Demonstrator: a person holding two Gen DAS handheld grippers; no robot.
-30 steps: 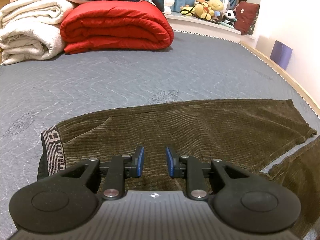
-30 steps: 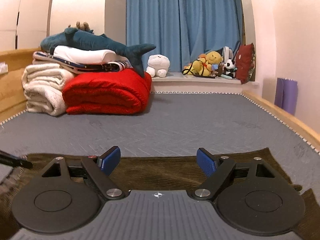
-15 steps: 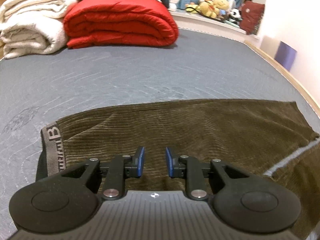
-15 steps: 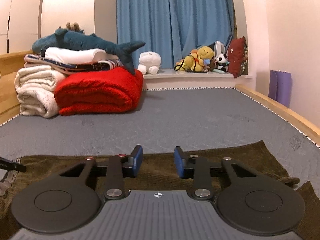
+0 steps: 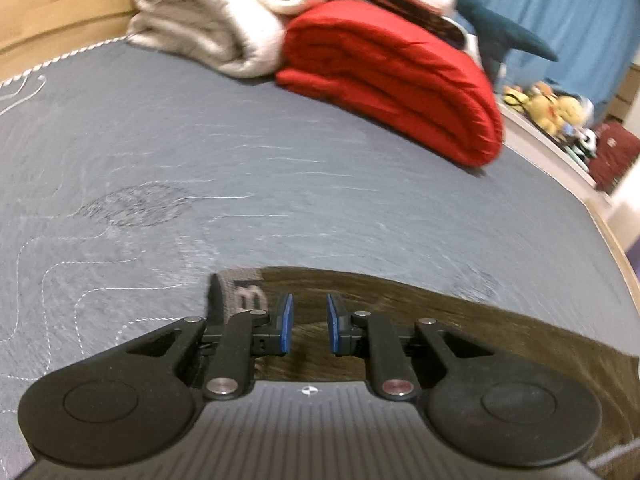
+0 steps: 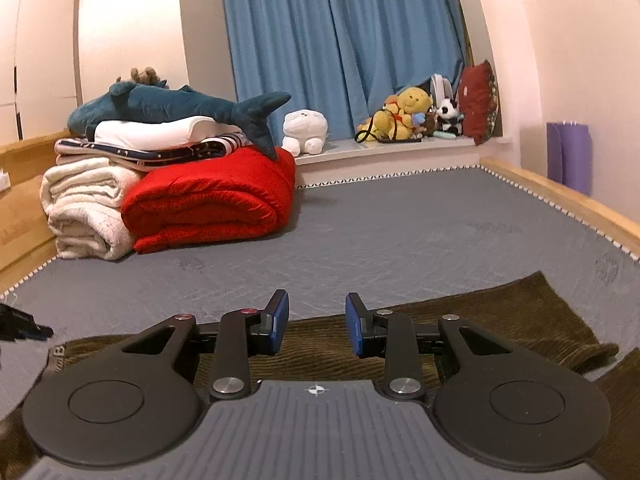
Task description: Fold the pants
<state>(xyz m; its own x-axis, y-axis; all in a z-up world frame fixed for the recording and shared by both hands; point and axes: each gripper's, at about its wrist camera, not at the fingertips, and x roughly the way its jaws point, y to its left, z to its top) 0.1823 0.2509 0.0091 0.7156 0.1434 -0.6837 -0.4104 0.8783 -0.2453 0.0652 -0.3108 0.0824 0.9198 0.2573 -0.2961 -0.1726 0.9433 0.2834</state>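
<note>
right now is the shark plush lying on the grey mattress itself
No, the shark plush lies atop the stacked bedding, on a white pillow, well above the mattress.

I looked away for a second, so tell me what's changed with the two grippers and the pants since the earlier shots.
The left gripper has swung left toward the waistband of the brown pants; its view is now tilted and blurred. The right gripper narrowed its jaws, then reopened them partway. Neither grips any cloth. The pants still lie flat on the grey mattress, and the red blanket stack is unmoved.
</note>
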